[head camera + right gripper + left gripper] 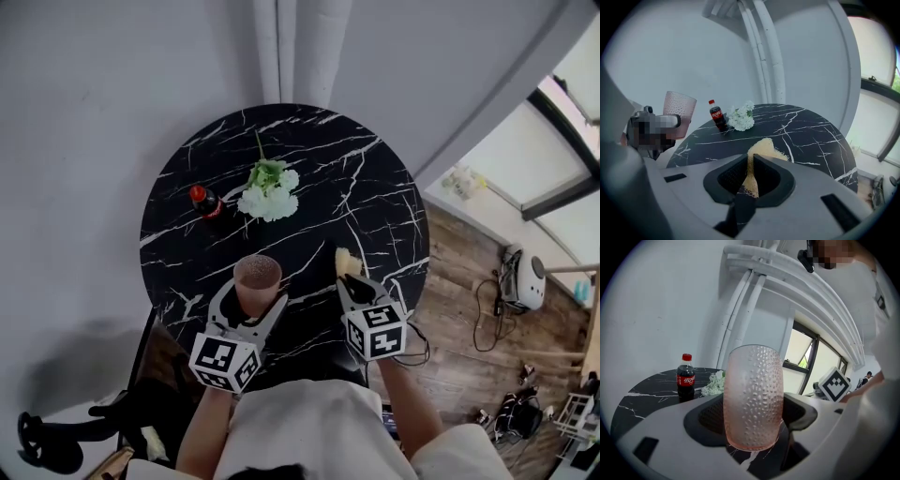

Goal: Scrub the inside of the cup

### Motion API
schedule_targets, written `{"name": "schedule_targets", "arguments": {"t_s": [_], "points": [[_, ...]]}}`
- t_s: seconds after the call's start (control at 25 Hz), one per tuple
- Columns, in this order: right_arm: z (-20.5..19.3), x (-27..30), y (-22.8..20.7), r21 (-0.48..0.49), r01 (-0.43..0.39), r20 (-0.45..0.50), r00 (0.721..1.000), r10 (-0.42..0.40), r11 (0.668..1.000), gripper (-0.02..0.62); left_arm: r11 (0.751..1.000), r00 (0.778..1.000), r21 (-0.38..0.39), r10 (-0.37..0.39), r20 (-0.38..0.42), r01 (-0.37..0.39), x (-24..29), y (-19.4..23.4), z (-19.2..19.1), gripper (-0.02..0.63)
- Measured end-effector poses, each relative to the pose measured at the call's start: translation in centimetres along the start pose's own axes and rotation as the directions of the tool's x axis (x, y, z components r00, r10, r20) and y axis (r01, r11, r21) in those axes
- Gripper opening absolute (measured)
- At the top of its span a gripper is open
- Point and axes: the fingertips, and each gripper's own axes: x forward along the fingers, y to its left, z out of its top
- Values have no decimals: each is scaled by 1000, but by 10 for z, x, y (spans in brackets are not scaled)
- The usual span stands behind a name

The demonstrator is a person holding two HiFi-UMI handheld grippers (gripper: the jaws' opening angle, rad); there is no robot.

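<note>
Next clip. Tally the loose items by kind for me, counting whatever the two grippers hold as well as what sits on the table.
Cup: 1
Scrub pad: 1
Soda bottle: 1
Bunch of white flowers: 1
Total: 4

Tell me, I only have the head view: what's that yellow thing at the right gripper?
Observer: A fibrous yellow scrubbing pad. Seen from its own camera, the right gripper is shut on it.
Operator: Is the left gripper really clamping the pink cup?
Observer: Yes. The left gripper view shows its jaws pressing both sides of the cup.
Operator: Smooth cup?
Observer: No, its wall is covered with small bumps.
</note>
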Motion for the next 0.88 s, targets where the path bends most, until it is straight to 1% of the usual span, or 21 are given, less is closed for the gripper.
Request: {"name": "schedule_targets", "arguments": {"t_s": [0.08, 0.28, 0.44, 0.52, 0.6, 0.8, 0.88], "points": [[-3, 3, -1, -44, 13, -1, 1000, -13, 999, 52, 1000, 1000, -12, 11, 7, -11, -1, 3, 1, 348], [-15, 12, -5, -133, 42, -47, 998, -48, 990, 54, 999, 999, -28, 20, 35, -19, -2, 5, 5, 348], [-23, 19, -4, -152, 44, -66, 996, -55, 987, 52, 998, 1000, -61, -2, 25, 4, 0, 4, 1, 348], [-30, 23, -4, -154, 48, -90, 994, -62, 987, 54, 999, 1000, -52, -9, 7, 10, 1, 3, -3, 348], [-35, 26, -4, -165, 51, -108, 992, -70, 985, 54, 999, 1000, -43, -4, -5, 4, 2, 4, -6, 348], [-50, 32, -1, -221, 46, -149, 986, -80, 974, 54, 998, 1000, -63, 19, -11, -20, 2, 10, -10, 348], [-54, 35, -1, -232, 41, -158, 984, -79, 972, 54, 998, 1000, -52, 23, -15, -24, 3, 11, -10, 348]]}}
